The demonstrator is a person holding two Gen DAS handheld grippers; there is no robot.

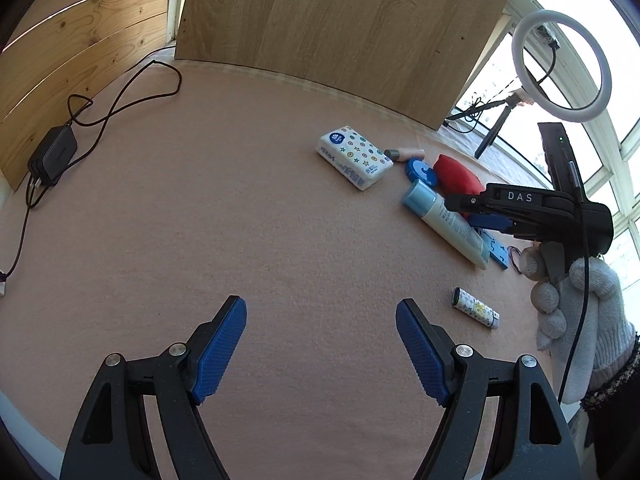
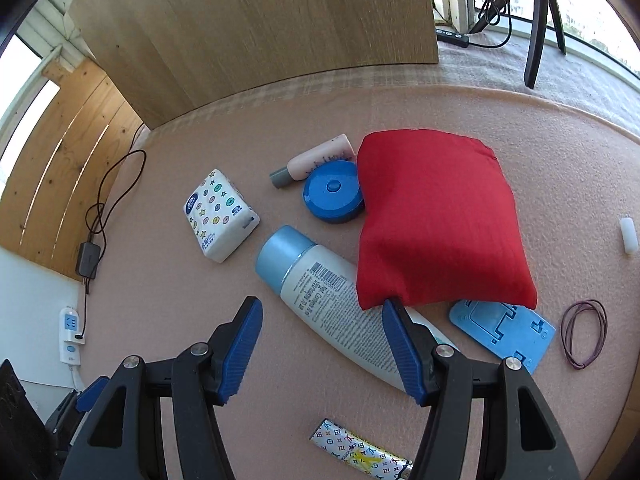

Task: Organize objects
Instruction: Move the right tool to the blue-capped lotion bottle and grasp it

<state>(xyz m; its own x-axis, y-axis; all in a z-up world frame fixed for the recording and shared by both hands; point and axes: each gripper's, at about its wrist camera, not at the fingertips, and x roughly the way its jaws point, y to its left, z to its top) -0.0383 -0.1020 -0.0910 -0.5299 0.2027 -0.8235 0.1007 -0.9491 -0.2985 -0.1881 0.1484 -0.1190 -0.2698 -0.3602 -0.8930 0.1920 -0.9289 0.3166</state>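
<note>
A white lotion bottle (image 2: 320,292) with a light blue cap lies slanted on the pink mat (image 2: 280,400). My right gripper (image 2: 322,344) hovers open over the bottle's lower end; its right finger overlaps the bottle, its left finger is apart from it. A red pouch (image 2: 436,216) partly covers a blue round tape measure (image 2: 332,192), with a small pink bottle (image 2: 316,158) behind. A tissue pack (image 2: 218,216) lies left. My left gripper (image 1: 320,344) is open over bare mat, nothing between its fingers. A gloved hand (image 1: 580,300) holds the right gripper (image 1: 464,210) at the right.
A blue phone stand (image 2: 504,332), a dark hair tie (image 2: 584,332), a patterned lighter (image 2: 360,450) and a small white cap (image 2: 628,234) lie around. A wood panel (image 1: 340,12) stands behind. A charger (image 1: 52,156) with cable lies far left; a ring light (image 1: 560,64) stands right.
</note>
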